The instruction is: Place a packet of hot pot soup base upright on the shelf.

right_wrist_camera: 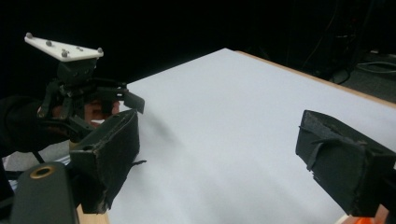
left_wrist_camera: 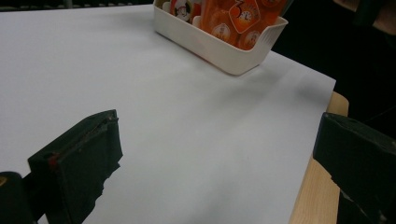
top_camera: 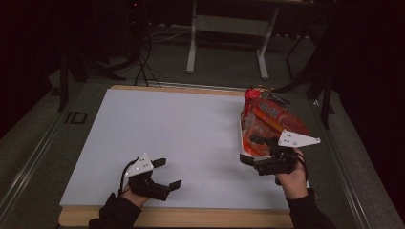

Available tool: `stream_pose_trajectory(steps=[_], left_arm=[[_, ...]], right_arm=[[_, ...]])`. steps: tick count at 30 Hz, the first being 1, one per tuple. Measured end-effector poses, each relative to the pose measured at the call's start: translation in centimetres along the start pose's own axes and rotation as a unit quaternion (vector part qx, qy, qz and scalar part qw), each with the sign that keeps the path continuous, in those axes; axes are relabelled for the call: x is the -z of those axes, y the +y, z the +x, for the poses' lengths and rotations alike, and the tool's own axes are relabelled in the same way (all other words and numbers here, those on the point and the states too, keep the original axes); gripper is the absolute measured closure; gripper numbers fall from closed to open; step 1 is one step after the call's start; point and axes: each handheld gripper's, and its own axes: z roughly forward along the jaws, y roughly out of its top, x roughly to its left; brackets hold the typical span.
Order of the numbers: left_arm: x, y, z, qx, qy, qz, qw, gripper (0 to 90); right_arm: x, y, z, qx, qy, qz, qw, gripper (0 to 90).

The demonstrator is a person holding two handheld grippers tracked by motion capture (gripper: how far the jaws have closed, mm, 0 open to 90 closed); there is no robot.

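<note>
1. High view: the white table takes most of the scene, w/ a wooden edge around the white sheet.
2. A white basket stands at the right side of the table, its long axis running away from the person. It is full of orange-red snack packets.
3. The right gripper is just beside the basket's near end, maybe touching it; I cannot tell. Its jaws are spread wide and nothing is between them in the right gripper view.
4. The left gripper is low at the near-left, well apart from the basket, jaws also wide, holding nothing. So the right hand is much nearer; from the left gripper view the basket lies ahead and to the right.
5. Writing: on a packet I see a clock drawing and approx. a figure "3"; no brand is readable.
</note>
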Motion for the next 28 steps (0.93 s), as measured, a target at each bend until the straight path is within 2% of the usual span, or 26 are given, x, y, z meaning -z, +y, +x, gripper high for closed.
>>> stream_pose_trajectory(steps=[5,13,16,18,28], left_arm=[[0.1,0.0,0.0,0.000,-0.002,-0.002,1.0000,1.2],[0.1,0.0,-0.1,-0.003,-0.002,-0.003,1.0000,1.2],[0.1,0.0,-0.1,-0.002,-0.002,-0.003,1.0000,1.2],[0.1,-0.1,-0.1,-0.003,-0.003,-0.001,1.0000,1.2],[0.1,0.0,-0.1,-0.006,-0.001,-0.005,1.0000,1.2]], right_arm=[[-0.5,-1.6,0.0,-0.006,0.011,0.012,0.9999,13.3],[-1.4,-4.2,-0.1,-0.025,0.015,0.051,0.9983,13.3],[-1.5,-4.8,0.0,-0.014,0.009,0.066,0.9977,13.3],[-1.4,-5.1,0.0,-0.017,0.015,0.066,0.9975,13.3],[-1.1,-5.3,-0.2,-0.016,0.012,0.063,0.9978,13.3]])
